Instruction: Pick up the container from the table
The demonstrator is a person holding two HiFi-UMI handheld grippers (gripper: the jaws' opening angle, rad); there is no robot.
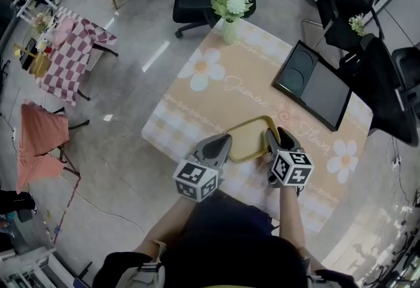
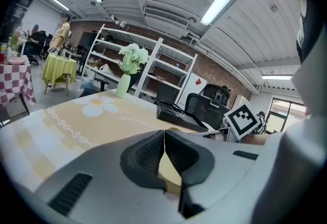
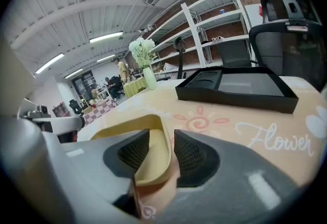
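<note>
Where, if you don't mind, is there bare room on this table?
Widest bare patch: tablecloth between the vase, the black tray and the yellow container. Smaller: the near right corner by the tray. Crowded: the near edge, where left gripper and right gripper flank the container.

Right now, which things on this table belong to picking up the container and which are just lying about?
For the job: container, right gripper open around its rim, left gripper shut beside it.
Just lying about: flower vase, black tray.
</note>
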